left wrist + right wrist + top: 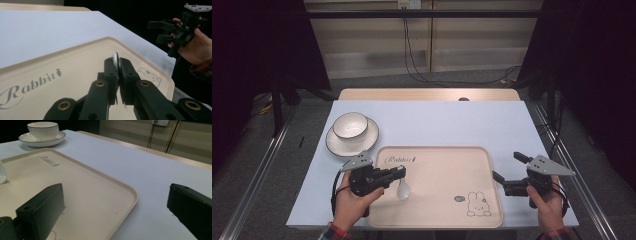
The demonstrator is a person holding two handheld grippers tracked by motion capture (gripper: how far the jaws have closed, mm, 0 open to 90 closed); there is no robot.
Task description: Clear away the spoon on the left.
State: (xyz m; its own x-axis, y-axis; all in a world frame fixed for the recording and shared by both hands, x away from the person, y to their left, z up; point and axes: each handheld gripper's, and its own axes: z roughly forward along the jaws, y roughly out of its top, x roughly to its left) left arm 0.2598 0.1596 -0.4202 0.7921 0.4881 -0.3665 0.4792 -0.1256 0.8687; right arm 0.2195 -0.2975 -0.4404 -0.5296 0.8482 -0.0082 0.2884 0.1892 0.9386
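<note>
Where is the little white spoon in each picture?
High view: the spoon is over the left part of the tray, at the tip of the left gripper.
Left gripper view: the spoon is in the middle, pinched edge-on between black fingers.
Right gripper view: the spoon is at the far left edge.
Shared landmark: the Rabbit word on the tray.
</note>
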